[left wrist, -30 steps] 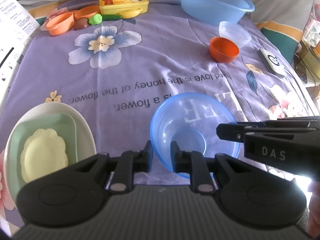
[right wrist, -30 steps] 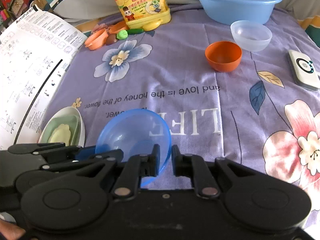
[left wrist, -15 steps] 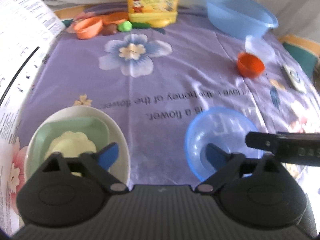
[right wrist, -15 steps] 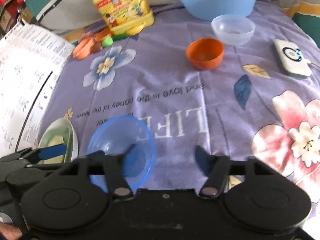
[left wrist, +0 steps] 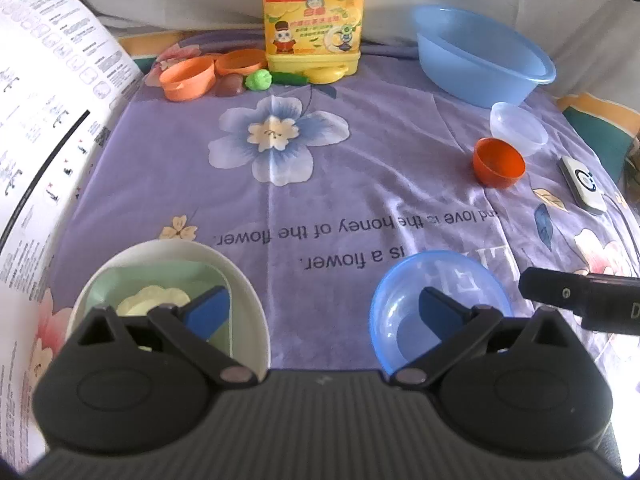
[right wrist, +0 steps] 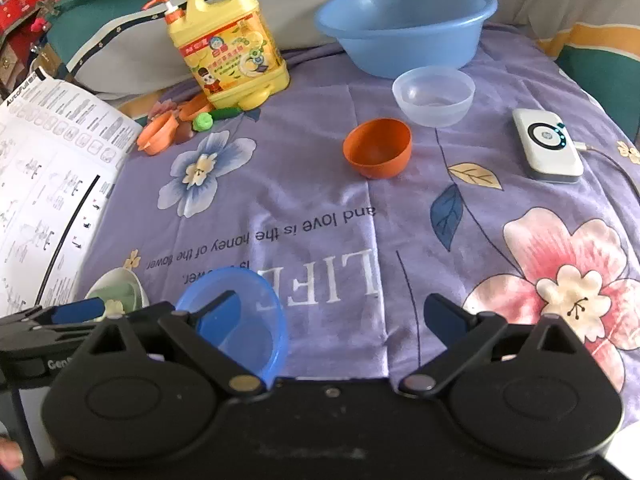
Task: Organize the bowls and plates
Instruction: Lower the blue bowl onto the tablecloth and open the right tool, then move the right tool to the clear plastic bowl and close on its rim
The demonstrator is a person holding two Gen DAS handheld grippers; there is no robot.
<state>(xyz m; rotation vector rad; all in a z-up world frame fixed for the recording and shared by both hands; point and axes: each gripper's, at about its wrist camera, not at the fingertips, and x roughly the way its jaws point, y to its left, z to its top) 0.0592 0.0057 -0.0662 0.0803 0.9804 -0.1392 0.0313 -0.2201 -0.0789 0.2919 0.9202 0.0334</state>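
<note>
Blue bowl [right wrist: 256,320] partly behind tongs [right wrist: 336,316]

Purple floral cloth [right wrist: 320,184] covers the whole surface — printed lettering runs across it, upside down in both views.

Yellow detergent jug [right wrist: 230,46], pump at its top, stands upright at 11 o'clock in the right wrist view; dead 12 o'clock in the left wrist view [left wrist: 312,20].

Just in front of the jug: a green ball-shaped item [left wrist: 259,79], a dark green stick-like piece [left wrist: 290,78] touching the jug's base, and a brown rounded item [left wrist: 230,86].

White device [right wrist: 548,146] with a ring marking lies flat at 2 o'clock — a cable leaves its right end.

Printed instruction sheet [right wrist: 44,184] lies at 9 o'clock, overlapping the cloth's left edge.
</note>
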